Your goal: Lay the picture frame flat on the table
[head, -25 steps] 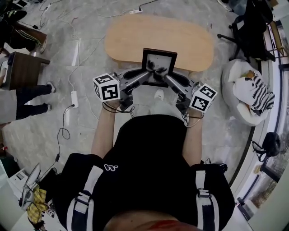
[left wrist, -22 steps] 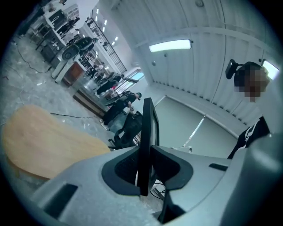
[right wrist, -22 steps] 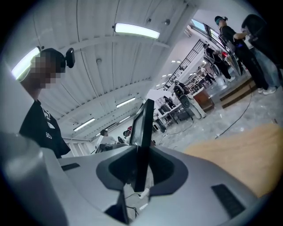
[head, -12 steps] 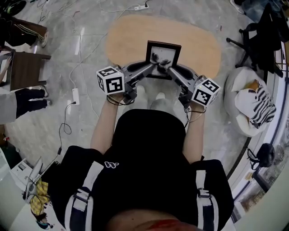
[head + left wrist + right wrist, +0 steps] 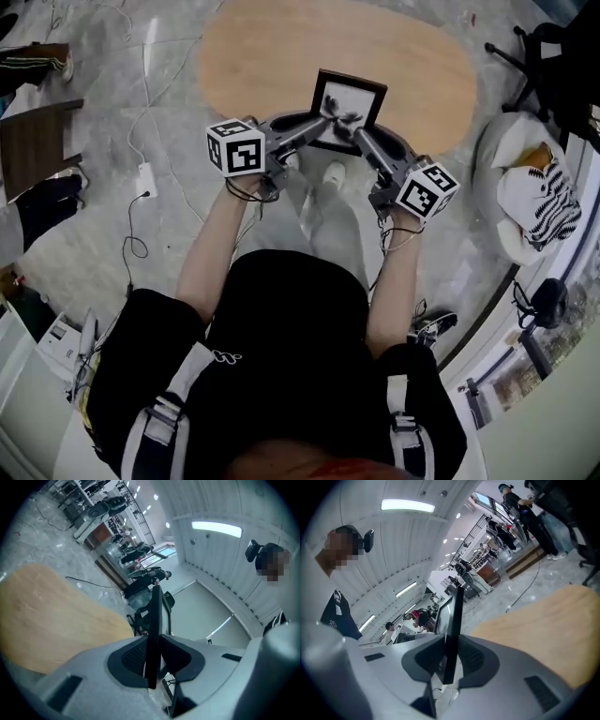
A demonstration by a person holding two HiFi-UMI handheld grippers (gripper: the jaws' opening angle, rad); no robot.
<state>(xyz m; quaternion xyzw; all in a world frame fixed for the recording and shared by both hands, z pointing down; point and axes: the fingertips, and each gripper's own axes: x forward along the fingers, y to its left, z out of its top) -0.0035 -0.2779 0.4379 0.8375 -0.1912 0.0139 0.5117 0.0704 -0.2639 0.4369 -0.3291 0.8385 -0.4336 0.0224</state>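
A black picture frame [image 5: 349,101] with a pale print hangs in the air over the near edge of the oval wooden table [image 5: 272,56]. It is tilted, not lying flat. My left gripper [image 5: 324,119] grips its lower left edge and my right gripper [image 5: 347,128] its lower right edge. In the left gripper view the frame [image 5: 153,616] stands edge-on between the pads; these jaws are opening slightly, with the pads still against it. In the right gripper view the frame [image 5: 453,625] is likewise clamped edge-on.
A white beanbag with a striped cloth [image 5: 530,197] sits on the floor at the right, and a dark office chair [image 5: 553,56] behind it. A brown side table [image 5: 37,141] stands at the left. Cables and a power strip [image 5: 144,175] lie on the marble floor.
Both grippers have carried the frame forward, from the table's near edge to partly over the tabletop. The frame now leans a little to the right. Both grips have stayed.
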